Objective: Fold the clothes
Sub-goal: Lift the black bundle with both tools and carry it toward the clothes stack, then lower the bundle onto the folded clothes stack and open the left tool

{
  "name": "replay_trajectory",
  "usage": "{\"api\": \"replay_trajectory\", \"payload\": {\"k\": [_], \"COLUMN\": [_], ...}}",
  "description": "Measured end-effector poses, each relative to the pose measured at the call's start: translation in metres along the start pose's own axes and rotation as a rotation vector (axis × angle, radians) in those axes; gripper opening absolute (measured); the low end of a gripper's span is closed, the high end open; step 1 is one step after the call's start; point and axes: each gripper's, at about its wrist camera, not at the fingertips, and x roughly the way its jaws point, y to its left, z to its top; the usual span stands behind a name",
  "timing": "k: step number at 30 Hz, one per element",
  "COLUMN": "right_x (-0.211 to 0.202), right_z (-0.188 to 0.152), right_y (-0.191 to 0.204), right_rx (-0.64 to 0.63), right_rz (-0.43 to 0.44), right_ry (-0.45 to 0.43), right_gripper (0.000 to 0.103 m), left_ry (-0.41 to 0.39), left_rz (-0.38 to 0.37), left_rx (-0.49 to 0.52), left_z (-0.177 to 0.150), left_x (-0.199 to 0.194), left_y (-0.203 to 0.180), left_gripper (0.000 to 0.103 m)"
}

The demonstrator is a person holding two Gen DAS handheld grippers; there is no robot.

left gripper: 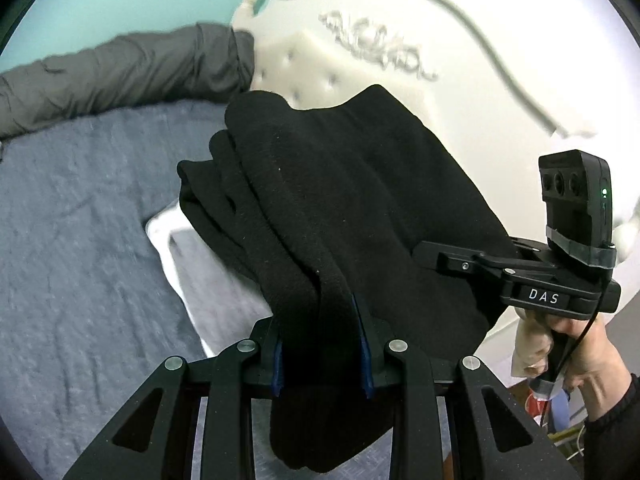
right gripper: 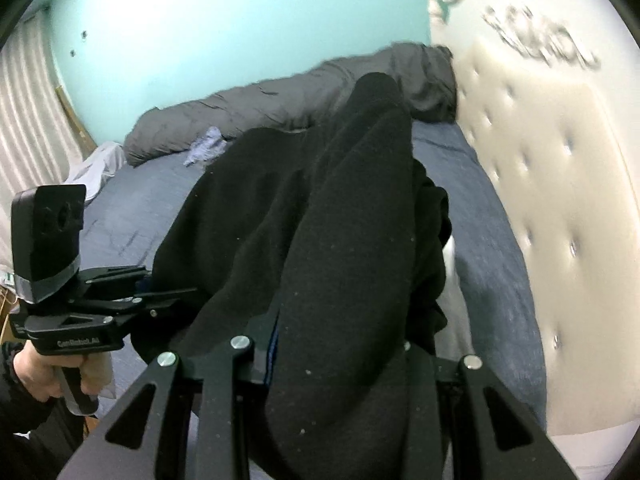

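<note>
A thick black garment folded into several layers hangs lifted above the bed, held between both grippers. My left gripper is shut on its near edge, blue pads pressing the cloth from both sides. My right gripper is shut on the other side of the black garment, which drapes over and hides its fingertips. Each gripper shows in the other's view: the right gripper at the cloth's right edge, the left gripper at its left edge, each held by a hand.
A blue-grey sheet covers the bed. A folded white and grey item lies under the black garment. A grey duvet is bunched along the far side, and a white tufted headboard stands at the right. A teal wall is behind.
</note>
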Motion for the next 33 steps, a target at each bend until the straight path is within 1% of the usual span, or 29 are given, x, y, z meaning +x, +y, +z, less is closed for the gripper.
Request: {"api": "replay_trajectory", "payload": {"k": [3, 5, 7, 8, 10, 11, 12, 14, 16, 18, 19, 20, 21, 22, 23, 24, 25, 27, 28, 29, 33], "right_x": [0.005, 0.008, 0.011, 0.012, 0.003, -0.002, -0.01, -0.025, -0.047, -0.064, -0.067, -0.069, -0.071, -0.067, -0.063, -0.055, -0.044, -0.024, -0.017, -0.013, -0.002], "right_z": [-0.009, -0.014, -0.02, -0.022, -0.021, -0.021, -0.019, -0.018, -0.017, -0.016, -0.014, -0.011, -0.009, -0.007, -0.004, -0.003, -0.005, -0.011, -0.014, -0.02, -0.032], "right_y": [-0.014, -0.024, -0.033, -0.038, -0.035, -0.033, -0.032, -0.032, -0.031, -0.021, -0.011, -0.002, 0.008, 0.014, 0.019, 0.023, 0.022, 0.016, 0.013, 0.008, -0.023], "right_rx": [0.047, 0.079, 0.111, 0.127, 0.122, 0.121, 0.124, 0.135, 0.171, 0.15, 0.12, 0.088, 0.056, 0.036, 0.017, 0.006, 0.01, 0.033, 0.051, 0.076, 0.214], "right_rz": [0.002, 0.003, 0.004, 0.005, -0.04, -0.066, -0.08, -0.141, -0.196, -0.169, -0.164, -0.159, -0.154, -0.151, -0.148, -0.141, -0.164, -0.205, -0.215, -0.221, -0.18], "right_ry": [-0.005, -0.01, -0.014, -0.016, -0.035, -0.046, -0.064, -0.108, -0.189, -0.263, -0.275, -0.285, -0.294, -0.283, -0.269, -0.241, -0.209, -0.153, -0.146, -0.149, -0.176], "right_gripper": [0.035, 0.04, 0.052, 0.053, 0.062, 0.062, 0.062, 0.062, 0.062, 0.062, 0.06, 0.054, 0.035, 0.023, 0.021, 0.012, 0.008, 0.005, 0.003, 0.002, 0.0], "left_ry": [0.014, 0.006, 0.01, 0.011, 0.003, -0.012, -0.026, -0.054, -0.077, -0.096, -0.106, -0.109, -0.102, -0.092, -0.079, -0.066, -0.049, -0.023, -0.01, 0.001, -0.001], "left_rz": [-0.003, -0.003, -0.004, -0.001, 0.012, 0.028, 0.042, 0.059, 0.082, 0.107, 0.119, 0.129, 0.132, 0.136, 0.14, 0.146, 0.152, 0.157, 0.16, 0.161, 0.156], "left_rx": [-0.011, -0.008, -0.007, -0.004, 0.008, 0.018, 0.029, 0.059, 0.095, 0.134, 0.154, 0.168, 0.173, 0.179, 0.187, 0.193, 0.2, 0.205, 0.208, 0.209, 0.203], "left_z": [-0.009, -0.008, -0.005, -0.003, 0.0, 0.003, 0.006, 0.011, 0.016, 0.021, 0.023, 0.025, 0.026, 0.025, 0.023, 0.019, 0.014, 0.004, -0.001, -0.006, -0.022], "left_x": [0.014, 0.011, 0.006, 0.002, -0.008, -0.016, -0.024, -0.036, -0.045, -0.053, -0.056, -0.058, -0.054, -0.049, -0.044, -0.04, -0.033, -0.023, -0.018, -0.012, 0.002], "left_y": [0.006, 0.01, 0.012, 0.012, 0.012, 0.012, 0.013, 0.013, 0.008, 0.002, -0.002, -0.004, -0.005, -0.006, -0.008, -0.01, -0.01, -0.01, -0.01, -0.009, -0.003], "left_gripper": [0.031, 0.032, 0.033, 0.033, 0.036, 0.037, 0.039, 0.041, 0.041, 0.042, 0.042, 0.042, 0.042, 0.042, 0.042, 0.042, 0.042, 0.042, 0.042, 0.042, 0.042]}}
